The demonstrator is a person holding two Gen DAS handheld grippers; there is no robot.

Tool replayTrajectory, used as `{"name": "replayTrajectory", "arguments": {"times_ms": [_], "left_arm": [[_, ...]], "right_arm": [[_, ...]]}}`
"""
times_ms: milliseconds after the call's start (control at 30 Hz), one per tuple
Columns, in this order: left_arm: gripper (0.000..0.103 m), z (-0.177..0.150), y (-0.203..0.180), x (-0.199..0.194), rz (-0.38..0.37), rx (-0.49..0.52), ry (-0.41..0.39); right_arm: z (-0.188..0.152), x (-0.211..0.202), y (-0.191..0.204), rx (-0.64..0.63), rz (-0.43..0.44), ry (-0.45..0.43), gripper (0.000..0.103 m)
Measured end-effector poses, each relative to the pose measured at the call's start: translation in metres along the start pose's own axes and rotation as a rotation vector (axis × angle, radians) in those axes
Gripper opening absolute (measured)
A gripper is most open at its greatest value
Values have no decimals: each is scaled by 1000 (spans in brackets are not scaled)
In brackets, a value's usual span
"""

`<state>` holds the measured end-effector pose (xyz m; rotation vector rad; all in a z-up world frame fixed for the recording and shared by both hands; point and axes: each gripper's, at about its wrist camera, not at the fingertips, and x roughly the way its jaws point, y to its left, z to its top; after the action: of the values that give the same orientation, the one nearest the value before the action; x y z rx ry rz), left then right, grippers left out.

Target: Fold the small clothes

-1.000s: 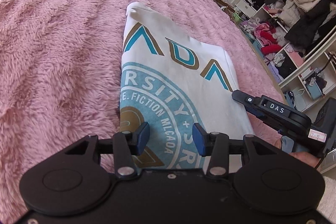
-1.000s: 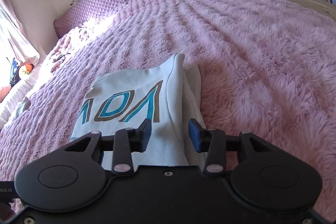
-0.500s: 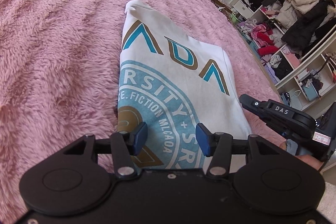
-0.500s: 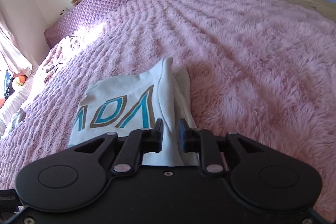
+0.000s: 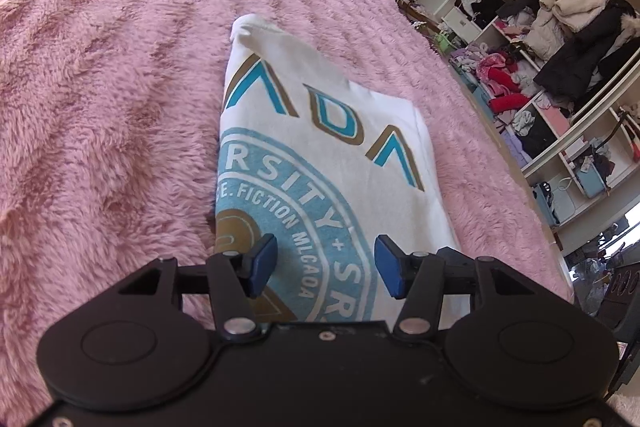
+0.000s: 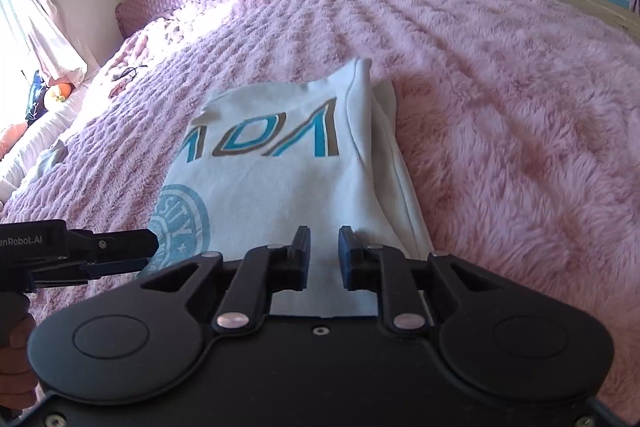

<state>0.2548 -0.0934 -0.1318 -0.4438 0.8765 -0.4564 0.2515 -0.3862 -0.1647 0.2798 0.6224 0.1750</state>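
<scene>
While folded, shirt [image 5: 320,147] lies lengthwise | left gripper [image 5: 326,265] spread above

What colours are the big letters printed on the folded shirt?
Teal with brown-gold outlines on the white shirt; clearest in the left wrist view.

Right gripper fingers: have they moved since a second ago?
Yes. The right gripper has narrowed its blue-padded fingers over the folded white printed shirt, leaving a small gap.

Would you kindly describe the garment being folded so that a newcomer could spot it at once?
Look at the wide fluffy pink blanket covering the bed. Lying flat on it, just ahead of both grippers, is a folded white shirt. Its teal-and-gold lettering and round teal seal print mark it out; nothing else nearby is white.
</scene>
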Motion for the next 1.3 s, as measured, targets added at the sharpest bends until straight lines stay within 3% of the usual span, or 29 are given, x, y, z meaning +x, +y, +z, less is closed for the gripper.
{"name": "replayTrajectory", "arguments": {"times_ms": [167, 333, 467, 600, 733, 800, 900, 1067, 1133, 1200, 1300], "left_arm": [[54, -8, -6, -19, -50, -7, 7], [54, -50, -1, -15, -18, 16, 83], [56, -69, 5, -2, 4, 67, 87], [55, -67, 3, -7, 5, 53, 91], [56, -69, -4, -26, 17, 76, 54], [56, -74, 2, -25, 45, 91, 63], [56, -79, 12, -18, 32, 79, 65], [55, -67, 6, -26, 12, 65, 72], [56, -52, 10, -37, -12, 32, 27], [57, -35, 21, -41, -19, -6, -10], [57, -7, 50, -34, -15, -106, -17]], "right_arm": [[8, -20, 22, -75, 68, -33, 15], [-28, -24, 21, -69, 45, 49, 15], [-56, -14, 8, -57, -20, 91, 15], [-56, -20, 1, -6, -9, 82, 15], [-51, -38, 4, -43, -67, 10, 20], [-52, -37, -6, -27, -108, 28, 23], [-58, -32, -21, 35, -83, 55, 23], [-48, -38, -13, 1, -74, 42, 23], [-33, -41, -19, 17, -23, -1, 28], [-14, -38, -33, 60, 7, -22, 62], [10, -25, -59, 125, 78, -34, 63]]}}
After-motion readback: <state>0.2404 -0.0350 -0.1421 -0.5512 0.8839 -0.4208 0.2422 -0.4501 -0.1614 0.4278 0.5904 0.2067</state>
